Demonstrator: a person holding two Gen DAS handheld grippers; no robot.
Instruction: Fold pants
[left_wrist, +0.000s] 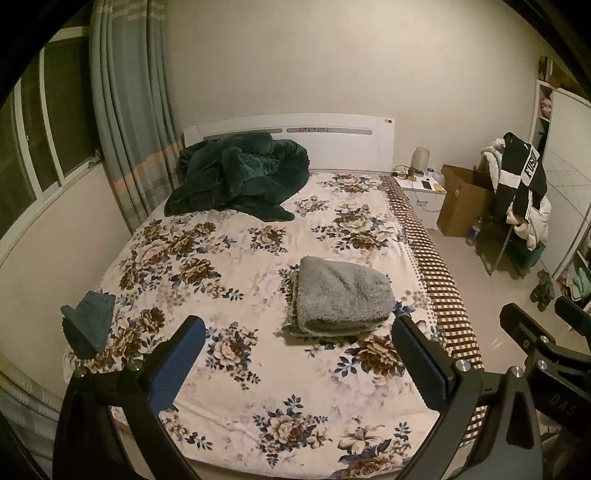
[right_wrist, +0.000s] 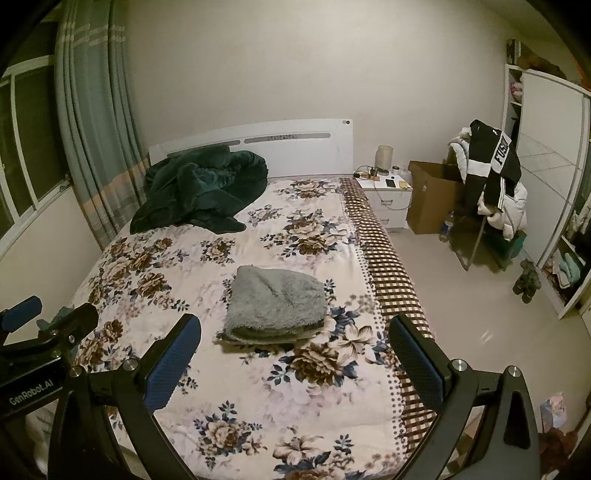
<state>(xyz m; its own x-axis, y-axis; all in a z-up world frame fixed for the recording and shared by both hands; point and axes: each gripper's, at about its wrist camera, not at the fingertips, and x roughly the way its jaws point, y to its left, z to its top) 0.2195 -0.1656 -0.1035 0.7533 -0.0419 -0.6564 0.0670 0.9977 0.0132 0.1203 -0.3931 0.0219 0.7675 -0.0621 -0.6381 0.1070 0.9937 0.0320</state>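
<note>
Bedroom light is falling dim and yellowish over a wide bed (left_wrist: 258, 387) with a floral cover, and I am hovering both claws above its foot end. My left claw (left_wrist: 299, 363) is hanging with its blue-padded fingers spread wide apart, gripping nothing, and my right claw (right_wrist: 295, 360) is doing the same, fingers equally far apart and empty. Just ahead of both claws, the grey fluffy pants (left_wrist: 341, 295) are lying folded into a compact rectangular bundle on the cover, toward the bed's right side, near the brown checked border (left_wrist: 439, 291) that is running along that edge. From the right wrist view the bundle (right_wrist: 277, 304) is sitting between my two fingers' lines of sight, apart from either pad. At the bed's left edge a small teal cloth (left_wrist: 88, 325) is resting by the corner. Farther up, a dark green blanket (left_wrist: 240, 177) is lying crumpled against the white headboard (left_wrist: 332, 136). Beyond the bed's right side, a white nightstand (right_wrist: 388, 195) is carrying a lamp and small items, with a cardboard box (right_wrist: 432, 199) just beside it and a chair piled with clothes (right_wrist: 491, 177) near that. Striped curtains (left_wrist: 125, 110) are hanging by the window on the left.
</note>
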